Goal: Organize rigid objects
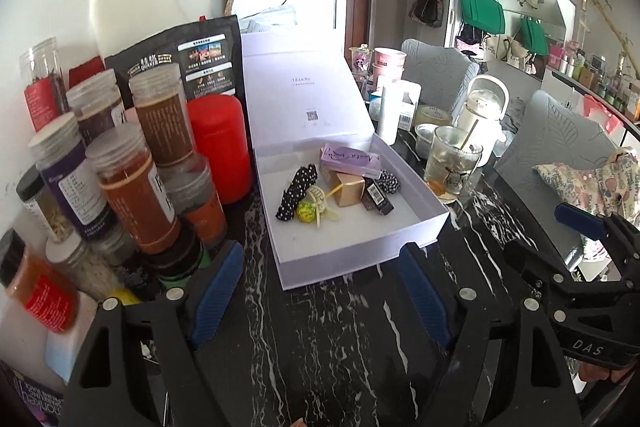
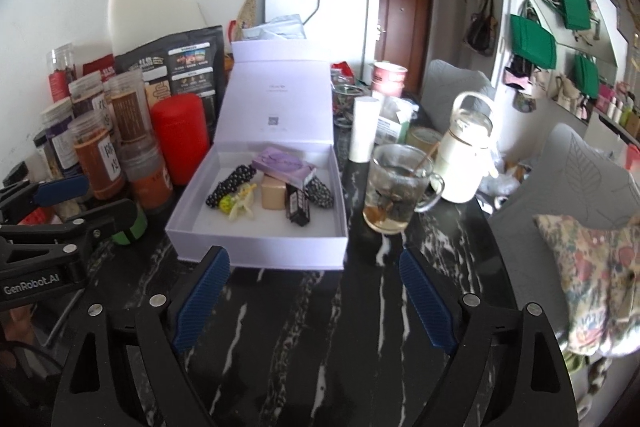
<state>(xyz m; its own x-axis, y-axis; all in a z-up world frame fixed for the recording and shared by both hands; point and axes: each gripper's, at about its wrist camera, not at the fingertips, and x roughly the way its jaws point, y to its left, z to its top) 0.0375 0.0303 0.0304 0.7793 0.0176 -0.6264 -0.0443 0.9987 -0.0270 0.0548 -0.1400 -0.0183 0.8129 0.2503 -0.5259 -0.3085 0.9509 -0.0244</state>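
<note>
both tongs hang wide and hold nothing: the left tongs sit low over the black marble counter just short of the open white box, and the right tongs face the same box's front wall from the other side. the task's things already lie in the box: a purple carton, a gold cube, a dark tube, a dotted clip and a pale claw clip, all bunched and touching toward the lid end. the risk, as i judge it, is in the crowding. reaching for one piece could drag its neighbour along, since they overlap. the stacked jars lean close by the box's left side, and a careless left elbow-in could topple them. the glass mug stands just beside the box's right wall, so a wide right approach could knock it and spill.
</note>
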